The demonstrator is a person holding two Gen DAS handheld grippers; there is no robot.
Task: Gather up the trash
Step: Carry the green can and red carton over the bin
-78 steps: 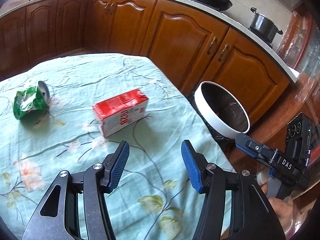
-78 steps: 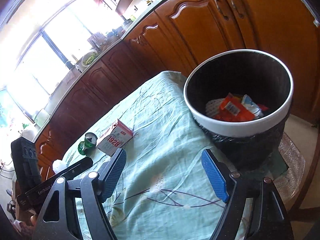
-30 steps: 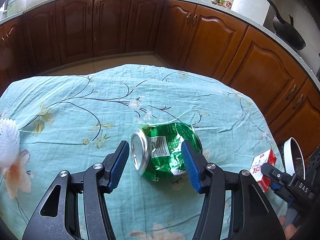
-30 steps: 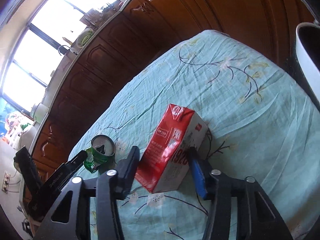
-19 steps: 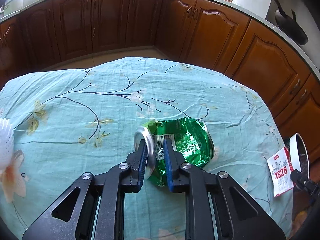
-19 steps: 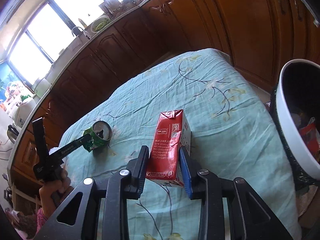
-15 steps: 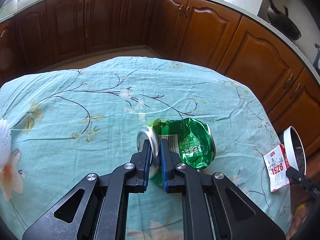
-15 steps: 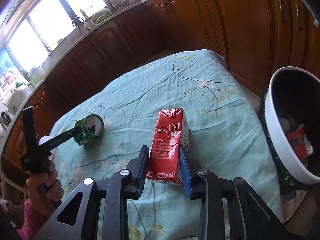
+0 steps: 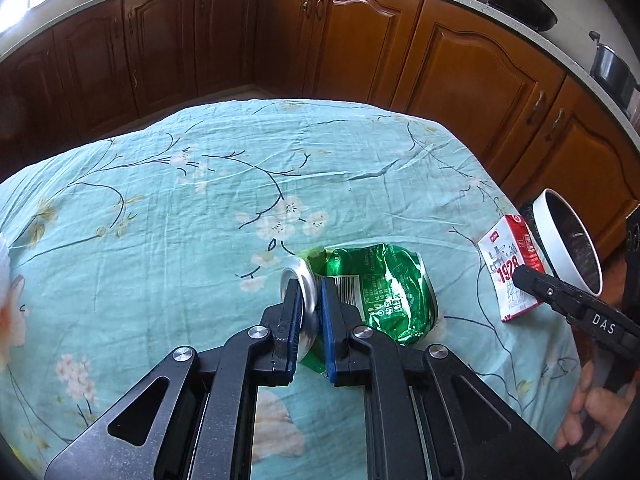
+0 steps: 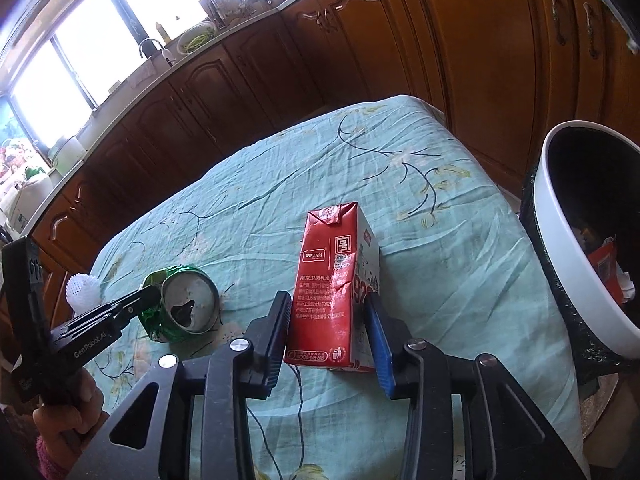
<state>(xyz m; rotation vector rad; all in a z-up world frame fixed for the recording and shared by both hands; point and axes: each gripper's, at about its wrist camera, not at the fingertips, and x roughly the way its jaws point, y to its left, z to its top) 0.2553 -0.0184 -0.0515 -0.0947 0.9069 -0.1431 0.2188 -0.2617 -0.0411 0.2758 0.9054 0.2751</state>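
Note:
My left gripper is shut on the rim of a crushed green can, held just above the teal floral tablecloth. The can also shows in the right wrist view, pinched by the left gripper. My right gripper is shut on a red and white milk carton, upright and lifted a little off the cloth. The carton also shows in the left wrist view. A white-rimmed trash bin with wrappers inside stands off the table's right edge; it also appears in the left wrist view.
A white foam net ball lies on the cloth at the far left. Brown kitchen cabinets ring the table. A black pan and a pot sit on the counter.
Both grippers have closed, the left on the can's rim and the right on the carton. Both items have since lifted slightly and shifted toward the bin side.

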